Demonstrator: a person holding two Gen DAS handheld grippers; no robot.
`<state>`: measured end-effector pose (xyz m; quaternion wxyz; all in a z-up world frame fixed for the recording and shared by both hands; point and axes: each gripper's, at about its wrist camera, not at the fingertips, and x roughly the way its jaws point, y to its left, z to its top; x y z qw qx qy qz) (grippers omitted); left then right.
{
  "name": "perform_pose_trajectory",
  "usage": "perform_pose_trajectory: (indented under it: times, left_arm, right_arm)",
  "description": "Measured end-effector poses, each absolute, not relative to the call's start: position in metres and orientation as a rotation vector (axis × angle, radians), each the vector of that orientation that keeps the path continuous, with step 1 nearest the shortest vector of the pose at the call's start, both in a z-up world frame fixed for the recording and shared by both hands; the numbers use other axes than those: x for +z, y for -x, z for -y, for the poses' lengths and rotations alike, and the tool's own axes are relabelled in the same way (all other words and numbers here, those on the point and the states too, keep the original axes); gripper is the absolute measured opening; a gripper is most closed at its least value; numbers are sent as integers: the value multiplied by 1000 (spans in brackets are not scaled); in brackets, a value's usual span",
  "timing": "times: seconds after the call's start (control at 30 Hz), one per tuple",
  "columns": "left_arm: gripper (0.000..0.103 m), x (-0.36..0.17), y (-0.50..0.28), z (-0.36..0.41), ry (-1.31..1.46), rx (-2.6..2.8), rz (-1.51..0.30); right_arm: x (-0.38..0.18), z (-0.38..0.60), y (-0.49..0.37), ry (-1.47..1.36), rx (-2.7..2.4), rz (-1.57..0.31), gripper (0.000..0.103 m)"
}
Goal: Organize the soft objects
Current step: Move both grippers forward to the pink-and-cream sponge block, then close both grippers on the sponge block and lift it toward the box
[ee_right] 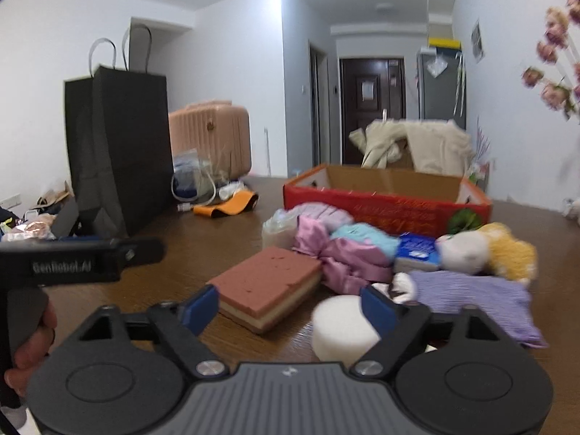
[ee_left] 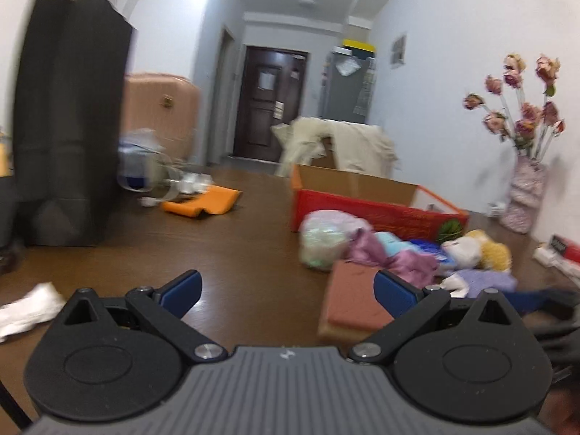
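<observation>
A pile of soft things lies on the brown table in front of a red cardboard box (ee_right: pixel 384 210) (ee_left: pixel 377 210): a layered brown sponge block (ee_right: pixel 268 282) (ee_left: pixel 353 304), pink satin cloth (ee_right: pixel 344 261) (ee_left: pixel 391 257), a purple knit cloth (ee_right: pixel 482 301), a white round sponge (ee_right: pixel 340 326), a yellow-and-white plush toy (ee_right: pixel 485 253) (ee_left: pixel 478 250) and a bagged soft item (ee_left: pixel 322 239). My left gripper (ee_left: pixel 286 290) is open and empty, left of the sponge block. My right gripper (ee_right: pixel 290 308) is open and empty, just before the sponge block and white sponge.
A tall black paper bag (ee_right: pixel 119 152) (ee_left: pixel 69 127) stands at the left. An orange item (ee_right: pixel 228 206) and a clear bag lie behind it. A vase of pink flowers (ee_left: pixel 525 188) stands at the right wall. A white cloth (ee_left: pixel 29 308) lies near left.
</observation>
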<state>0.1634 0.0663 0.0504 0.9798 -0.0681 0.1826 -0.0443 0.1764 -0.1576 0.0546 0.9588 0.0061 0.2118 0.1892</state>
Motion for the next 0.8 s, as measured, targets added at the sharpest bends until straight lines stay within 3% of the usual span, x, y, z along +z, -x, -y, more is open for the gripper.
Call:
perform_pose_trajectory:
  times: [0.1, 0.23, 0.37, 0.57, 0.8]
  left_arm:
    - [82, 42, -195, -60, 167, -129, -444]
    - [46, 23, -225, -66, 292, -202, -587]
    - [30, 17, -222, -69, 324, -239, -597]
    - [27, 17, -197, -64, 405, -239, -622]
    - [37, 22, -190, -58, 430, -346, -645]
  right_arm:
    - [46, 153, -196, -59, 390, -497, 51]
    - [40, 144, -197, 20, 425, -493, 50]
    - [43, 136, -189, 101, 484, -476, 50]
    - [37, 136, -196, 134, 448, -521, 47]
    - [42, 174, -201, 61, 260, -499, 47]
